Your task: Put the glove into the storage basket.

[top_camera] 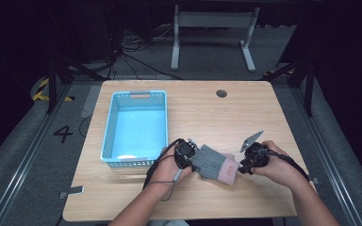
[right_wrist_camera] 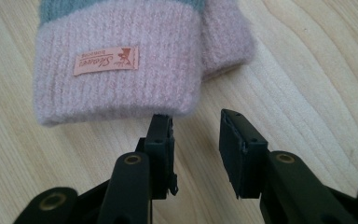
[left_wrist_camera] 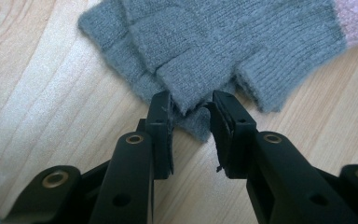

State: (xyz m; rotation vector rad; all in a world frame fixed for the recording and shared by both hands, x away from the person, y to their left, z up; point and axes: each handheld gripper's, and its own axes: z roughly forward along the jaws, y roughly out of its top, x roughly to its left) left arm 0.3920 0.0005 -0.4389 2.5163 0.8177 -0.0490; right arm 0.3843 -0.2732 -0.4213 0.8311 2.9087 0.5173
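- Left gripper: its black fingers stood parted around the knitted fingertip end of the grey glove, wool lying in the gap between them but not yet pinched. Likely set there to take hold of that end.
- Right gripper: fingers also apart, hovering just short of the pink cuff, gripping nothing. The near finger sat almost under the cuff's hem; contact could not be told.
- Cuff carried a small orange label; a second cuff edge showed beside it, so this appeared to be a pair stacked together, not one glove.
- From the high view, the glove lay flat on the worktop, near its front edge, between the left gripper and right gripper.
- One gripper at each end suggested a two-ended lift, keeping the soft knit stretched so it would not sag or fold.
- Blue basket stood just left of the glove, empty so far as could be seen; judged the probable destination, which would explain the glove lying so near it.
- Step in hand, by judgement: closing on both ends before lifting.
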